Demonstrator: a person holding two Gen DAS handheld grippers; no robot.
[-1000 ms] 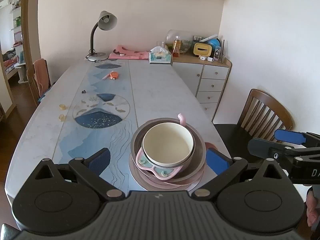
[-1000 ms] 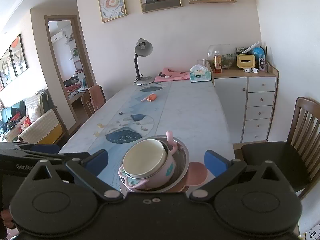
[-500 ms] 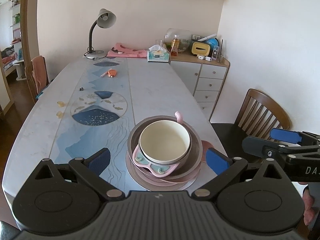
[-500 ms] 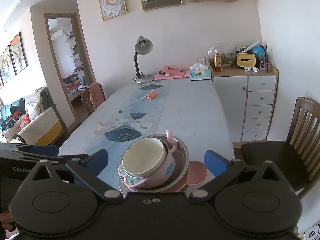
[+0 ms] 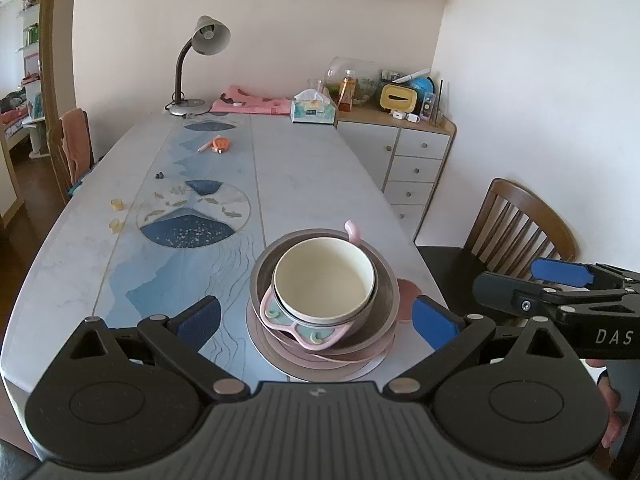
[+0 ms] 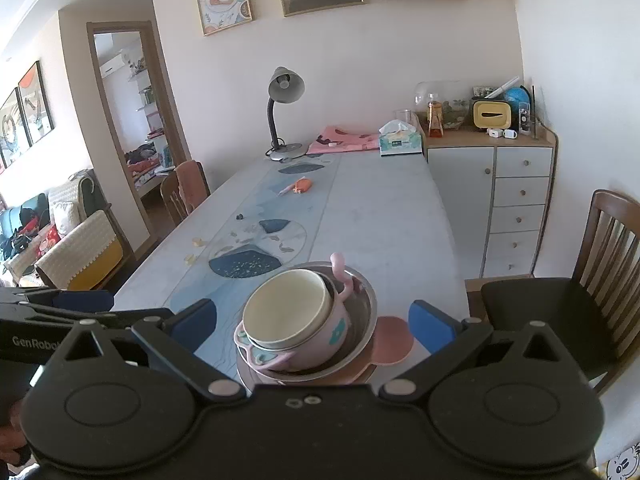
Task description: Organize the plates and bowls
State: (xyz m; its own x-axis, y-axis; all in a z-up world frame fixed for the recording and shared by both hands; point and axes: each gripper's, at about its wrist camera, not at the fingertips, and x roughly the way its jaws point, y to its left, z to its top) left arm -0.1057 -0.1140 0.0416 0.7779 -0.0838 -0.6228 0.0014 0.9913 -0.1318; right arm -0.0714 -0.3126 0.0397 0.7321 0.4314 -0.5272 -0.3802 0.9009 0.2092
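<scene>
Left tongs (image 5: 316, 316) spread wide, empty, before the stacked bowls (image 5: 324, 284) on plates (image 5: 280, 350).

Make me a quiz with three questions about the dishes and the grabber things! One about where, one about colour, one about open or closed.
1. Where does the cream bowl sit?
A. Inside the pink bowl
B. On the chair
C. Beside the lamp

2. What colour are the pads on the fingers of the left hand-held gripper?
A. Red
B. Blue
C. Green

3. How do the jaws of the right hand-held gripper stand?
A. Shut on the cream bowl
B. Shut on nothing
C. Open, holding nothing

Answers:
1. A, since the cream bowl nests in the pink bowl, which rests in the metal bowl on the plates.
2. B, both pads are plainly blue.
3. C, its fingers stand wide apart on either side of the stack and touch nothing.
</scene>
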